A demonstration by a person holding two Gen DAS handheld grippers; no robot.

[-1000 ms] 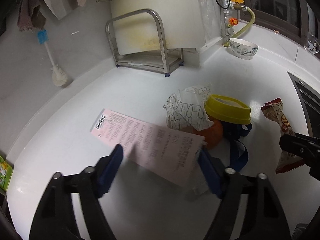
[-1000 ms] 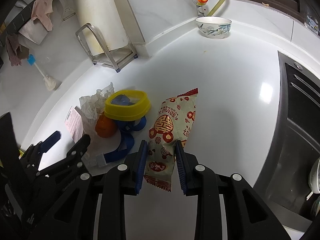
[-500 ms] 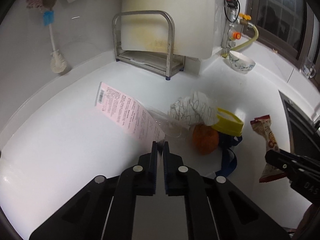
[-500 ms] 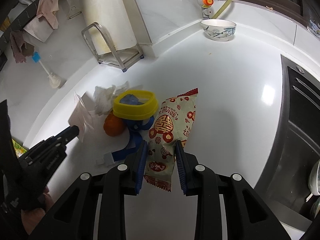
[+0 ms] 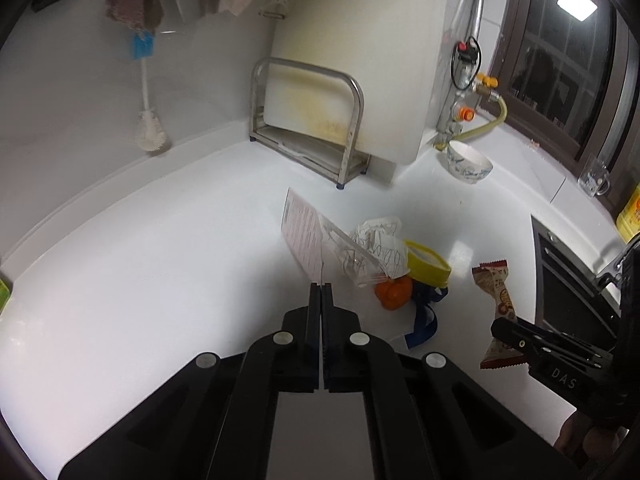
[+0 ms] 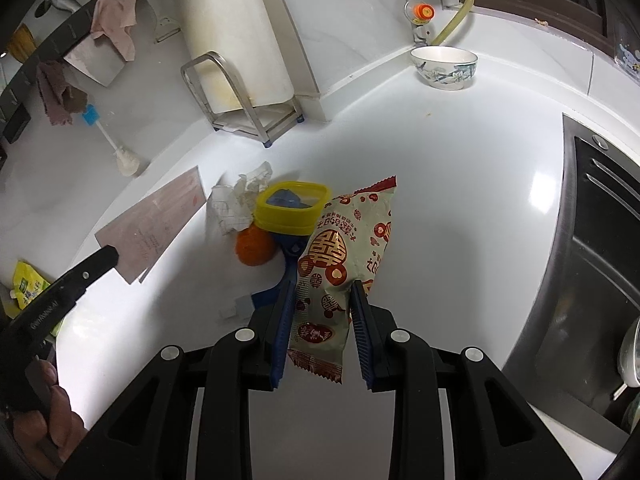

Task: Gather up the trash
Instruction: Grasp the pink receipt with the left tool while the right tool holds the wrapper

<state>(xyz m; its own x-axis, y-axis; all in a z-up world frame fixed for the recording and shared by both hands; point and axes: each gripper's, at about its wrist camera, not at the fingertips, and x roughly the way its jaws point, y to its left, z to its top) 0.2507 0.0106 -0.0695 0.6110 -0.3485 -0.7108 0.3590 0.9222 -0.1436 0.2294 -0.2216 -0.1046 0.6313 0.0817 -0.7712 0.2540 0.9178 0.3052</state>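
Pinching the pink receipt by its lower edge, the left tongs hold it upright, clear of the surface. The right tongs grip the snack wrapper, its long axis running straight out ahead. Remaining trash, crumpled paper and orange peel, lies between them, nearer the left tongs.
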